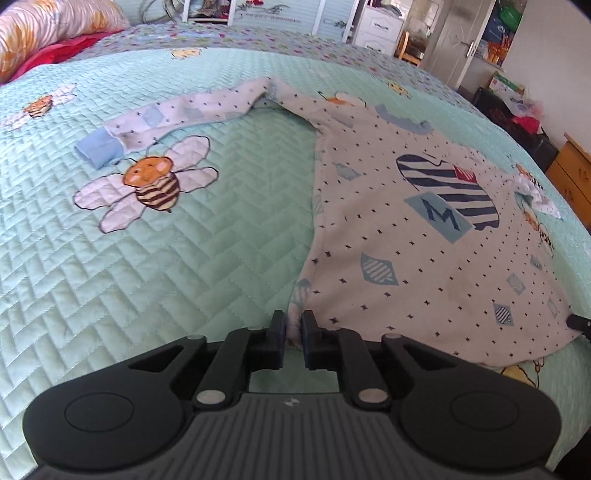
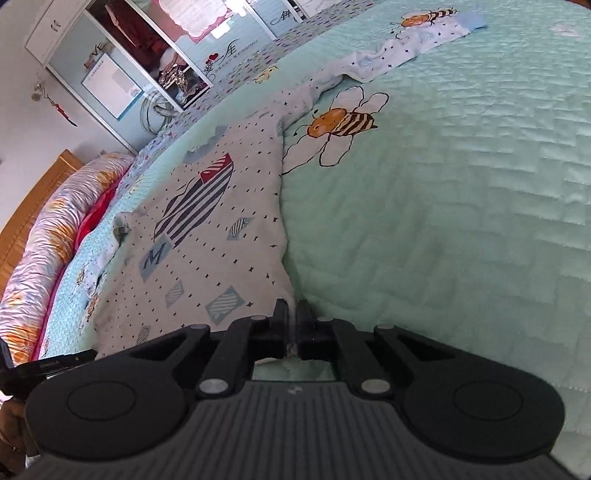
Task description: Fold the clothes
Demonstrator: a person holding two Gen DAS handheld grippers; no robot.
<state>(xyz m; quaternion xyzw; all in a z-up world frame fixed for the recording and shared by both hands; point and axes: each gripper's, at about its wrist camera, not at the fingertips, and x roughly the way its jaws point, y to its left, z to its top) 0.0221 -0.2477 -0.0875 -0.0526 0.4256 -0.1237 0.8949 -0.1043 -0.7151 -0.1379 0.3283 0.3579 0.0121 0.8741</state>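
A white long-sleeved child's top (image 1: 406, 236) with small dark dots and a striped print lies front up on the green bee-pattern bedspread (image 1: 184, 258). One sleeve with a blue cuff (image 1: 98, 149) stretches to the far left. My left gripper (image 1: 293, 325) is shut on the hem's near left corner. In the right wrist view the same top (image 2: 221, 229) runs away to the upper right, its other sleeve (image 2: 417, 44) reaching the far corner. There my right gripper (image 2: 291, 317) is shut on the hem's right corner. The other gripper's tip (image 1: 580, 321) peeks in at the right edge.
A floral pillow (image 1: 48, 33) and red cloth (image 1: 55, 53) lie at the bed's head. Wooden furniture (image 1: 572, 173), bags and an open door (image 1: 469, 40) stand past the bed's far side. Mirrored wardrobe doors (image 2: 122, 74) line the wall. A hand holding the left gripper (image 2: 40, 365) shows low left.
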